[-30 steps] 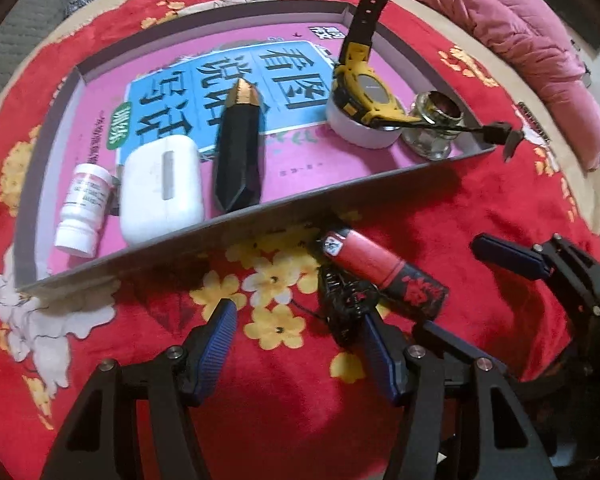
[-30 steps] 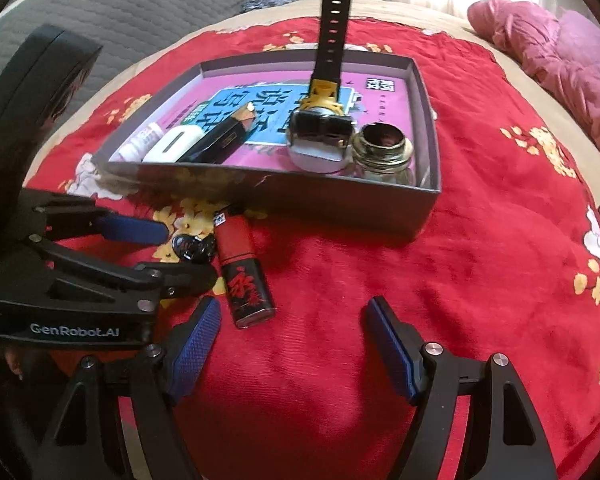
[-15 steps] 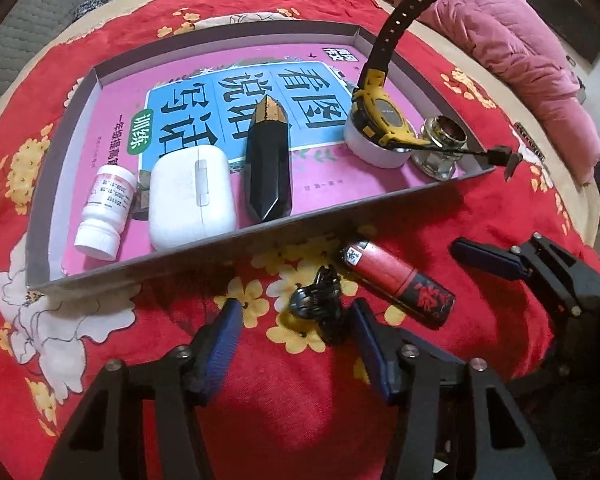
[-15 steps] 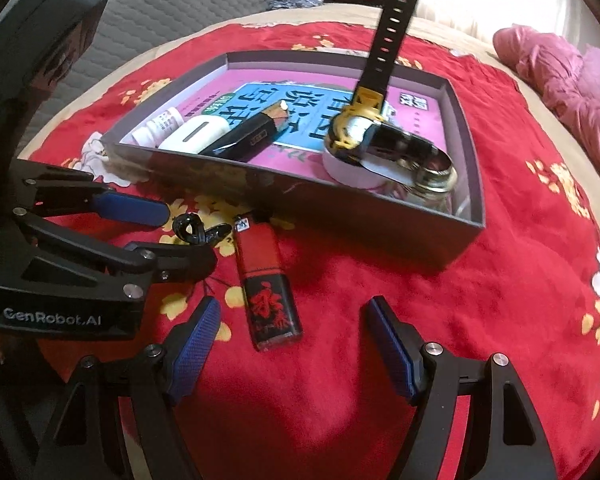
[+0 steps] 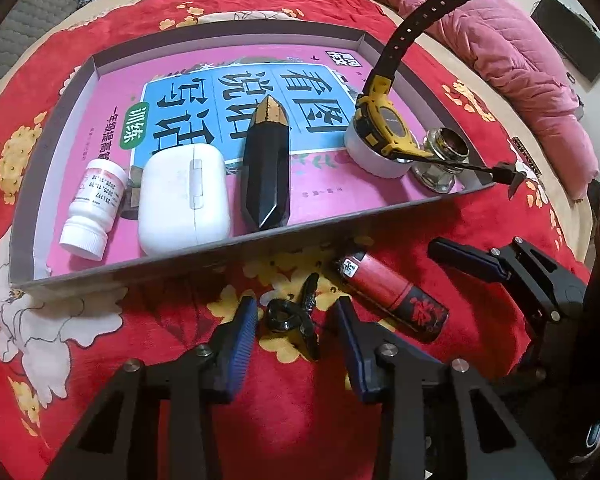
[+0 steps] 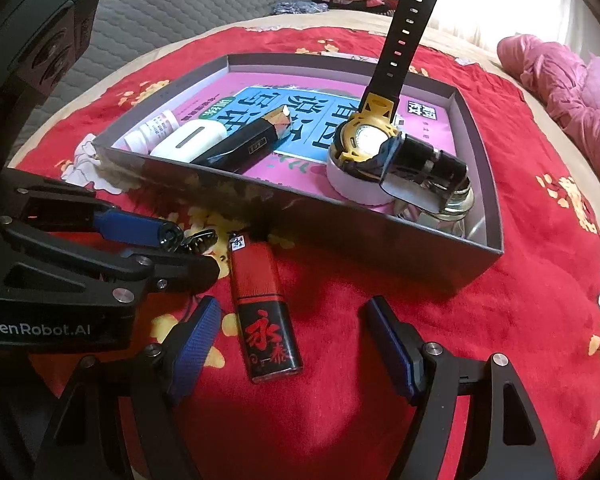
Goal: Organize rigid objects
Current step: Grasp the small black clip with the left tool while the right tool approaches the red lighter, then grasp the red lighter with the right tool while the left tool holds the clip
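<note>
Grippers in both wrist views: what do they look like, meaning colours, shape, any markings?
Both are black, angular, open-framed two-finger tools with silver screw heads at the joints. The left gripper and right gripper carry ribbed blue pads on the inner faces of the fingers. The left gripper's body bears white "GenRobot.AI" lettering. No cables, hands or sleeves show.
</note>
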Demonstrator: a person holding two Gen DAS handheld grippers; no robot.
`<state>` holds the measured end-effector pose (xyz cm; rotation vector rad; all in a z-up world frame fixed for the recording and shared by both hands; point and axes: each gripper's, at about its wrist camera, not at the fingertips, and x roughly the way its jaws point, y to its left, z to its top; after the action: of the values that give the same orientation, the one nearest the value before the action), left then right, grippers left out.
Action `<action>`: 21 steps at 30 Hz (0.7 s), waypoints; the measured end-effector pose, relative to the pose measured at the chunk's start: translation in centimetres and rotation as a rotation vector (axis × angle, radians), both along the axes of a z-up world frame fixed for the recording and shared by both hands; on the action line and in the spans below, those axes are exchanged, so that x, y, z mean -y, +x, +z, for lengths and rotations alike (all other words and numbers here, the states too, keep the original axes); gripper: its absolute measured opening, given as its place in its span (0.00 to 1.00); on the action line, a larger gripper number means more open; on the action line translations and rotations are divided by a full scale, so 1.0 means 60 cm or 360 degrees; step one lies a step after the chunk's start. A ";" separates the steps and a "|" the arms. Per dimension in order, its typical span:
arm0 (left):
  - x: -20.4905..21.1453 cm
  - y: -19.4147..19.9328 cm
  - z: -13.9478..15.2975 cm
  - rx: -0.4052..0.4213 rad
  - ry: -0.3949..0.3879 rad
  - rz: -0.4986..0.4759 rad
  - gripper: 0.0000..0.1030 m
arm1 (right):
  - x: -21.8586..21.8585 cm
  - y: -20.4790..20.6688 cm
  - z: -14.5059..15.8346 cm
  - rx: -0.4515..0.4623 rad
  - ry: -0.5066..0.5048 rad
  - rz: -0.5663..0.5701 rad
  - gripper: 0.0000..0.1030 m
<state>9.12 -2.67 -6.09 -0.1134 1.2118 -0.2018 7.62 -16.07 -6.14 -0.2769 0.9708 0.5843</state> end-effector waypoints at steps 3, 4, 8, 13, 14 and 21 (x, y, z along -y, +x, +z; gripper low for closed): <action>0.008 0.004 -0.002 0.0007 0.0024 0.0001 0.34 | -0.001 0.001 -0.002 0.0004 0.0000 -0.0001 0.74; 0.008 0.003 -0.002 0.0012 0.0037 -0.0001 0.33 | -0.001 0.001 -0.002 0.0006 0.0001 -0.0001 0.74; 0.010 0.001 0.000 0.0022 0.0060 -0.0008 0.30 | -0.002 0.003 -0.003 0.0003 0.0015 0.0010 0.72; 0.007 0.004 -0.001 0.0034 0.0053 0.0015 0.24 | -0.006 0.004 -0.002 0.0014 0.0018 0.0036 0.67; 0.006 0.004 -0.002 0.0031 0.0047 0.0018 0.24 | -0.008 0.004 -0.002 0.0018 0.0016 0.0044 0.66; 0.007 0.001 -0.001 0.0057 0.0070 0.0005 0.24 | -0.016 0.002 -0.002 0.0040 0.0017 0.0085 0.60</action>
<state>9.16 -3.11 -6.13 -0.0729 1.1796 -0.1739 7.76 -15.12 -6.24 -0.3008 0.9383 0.6334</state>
